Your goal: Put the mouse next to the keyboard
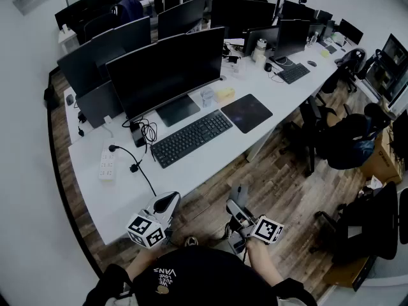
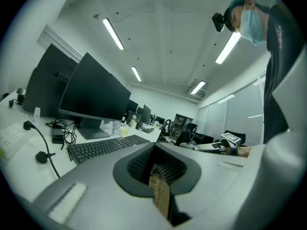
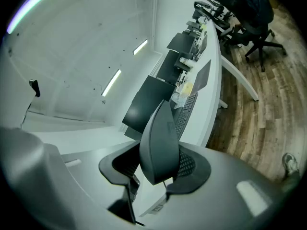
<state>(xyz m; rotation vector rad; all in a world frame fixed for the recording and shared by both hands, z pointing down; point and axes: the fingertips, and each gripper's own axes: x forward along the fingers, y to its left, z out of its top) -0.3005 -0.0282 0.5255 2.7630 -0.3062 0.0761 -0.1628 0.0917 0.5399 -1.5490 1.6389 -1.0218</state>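
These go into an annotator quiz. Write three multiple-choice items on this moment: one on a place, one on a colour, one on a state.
1. Where is the mouse?
A. on the mouse pad
B. between the jaws of the right gripper
C. on the floor

2. What colour is the keyboard?
A. white
B. black
C. red

3. What does the left gripper hold?
A. a cable
B. the mouse
C. nothing

Key: 1 B, because the right gripper view shows its pads pressed on the dark grey mouse. 2 B, because its dark keys stand out on the white desk. 3 C, because its jaws are together with nothing from the desk between them.
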